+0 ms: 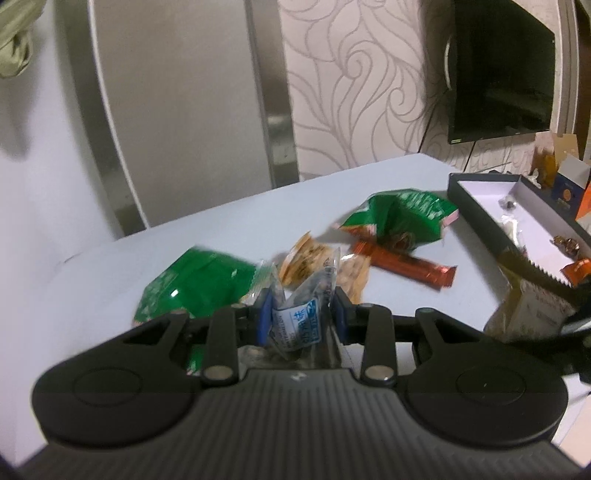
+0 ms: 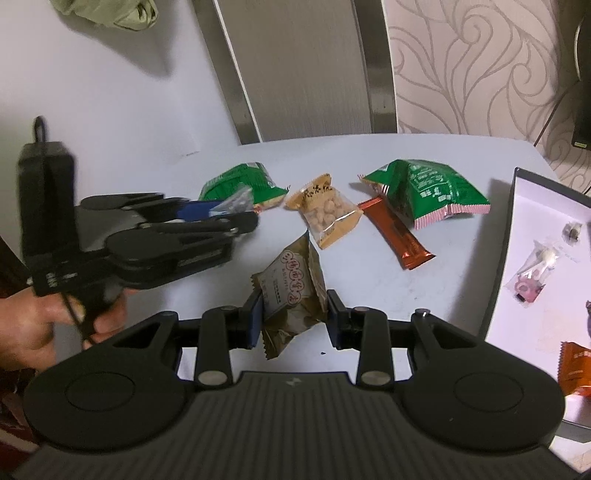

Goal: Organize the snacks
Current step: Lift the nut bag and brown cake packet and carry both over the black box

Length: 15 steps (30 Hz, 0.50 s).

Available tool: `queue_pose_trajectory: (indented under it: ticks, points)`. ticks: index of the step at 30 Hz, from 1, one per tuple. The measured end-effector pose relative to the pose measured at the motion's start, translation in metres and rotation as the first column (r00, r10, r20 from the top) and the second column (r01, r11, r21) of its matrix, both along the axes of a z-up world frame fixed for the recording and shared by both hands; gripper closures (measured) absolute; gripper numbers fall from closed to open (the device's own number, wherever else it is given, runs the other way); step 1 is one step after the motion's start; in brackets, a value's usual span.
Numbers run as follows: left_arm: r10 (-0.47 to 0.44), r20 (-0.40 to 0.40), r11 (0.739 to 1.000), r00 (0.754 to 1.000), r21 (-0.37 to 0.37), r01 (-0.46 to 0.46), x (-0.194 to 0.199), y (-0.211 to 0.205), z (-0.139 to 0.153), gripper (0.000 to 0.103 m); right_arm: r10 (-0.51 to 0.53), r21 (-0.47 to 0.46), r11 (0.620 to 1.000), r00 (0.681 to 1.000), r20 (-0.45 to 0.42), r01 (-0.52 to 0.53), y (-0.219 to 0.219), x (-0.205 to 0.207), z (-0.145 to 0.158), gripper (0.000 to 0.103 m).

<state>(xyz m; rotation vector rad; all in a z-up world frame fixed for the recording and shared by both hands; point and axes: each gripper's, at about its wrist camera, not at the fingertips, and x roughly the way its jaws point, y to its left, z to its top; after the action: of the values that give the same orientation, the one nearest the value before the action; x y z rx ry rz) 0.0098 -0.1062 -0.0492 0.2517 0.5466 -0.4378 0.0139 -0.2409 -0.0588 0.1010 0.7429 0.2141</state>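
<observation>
My left gripper [image 1: 301, 314] is shut on a small clear packet with a blue label [image 1: 297, 321], held above the white table [image 1: 221, 236]. It also shows in the right wrist view [image 2: 236, 203] at the left. My right gripper [image 2: 293, 314] is shut on an olive-brown snack packet [image 2: 291, 291], lifted off the table. On the table lie two green bags [image 2: 243, 184] [image 2: 428, 188], a clear peanut packet [image 2: 325, 210] and an orange-brown bar [image 2: 397, 232]. A dark box with a white inside [image 2: 506, 258] stands at the right, holding several small snacks.
A metal chair back [image 2: 306, 74] stands behind the table. A dark screen [image 1: 502, 70] hangs on the patterned wall at the right. A cardboard box [image 1: 565, 177] sits beyond the dark box. A green cloth [image 2: 110, 11] hangs top left.
</observation>
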Motion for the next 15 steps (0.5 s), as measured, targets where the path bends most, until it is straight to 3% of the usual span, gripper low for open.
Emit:
queue_pose_trajectory:
  ticks: [8, 15]
  points:
    - [-0.068, 0.032, 0.997, 0.997, -0.019, 0.069, 0.002, -0.047, 0.018, 0.066, -0.034, 0.019, 0.999, 0.999, 0.036, 0.033, -0.026, -0.025, 0.019, 0.063]
    - [-0.152, 0.056, 0.987, 0.987, -0.041, 0.155, -0.002, -0.100, 0.030, 0.066, -0.131, 0.028, 0.991, 0.989, 0.064, 0.130, -0.070, -0.049, 0.030, 0.063]
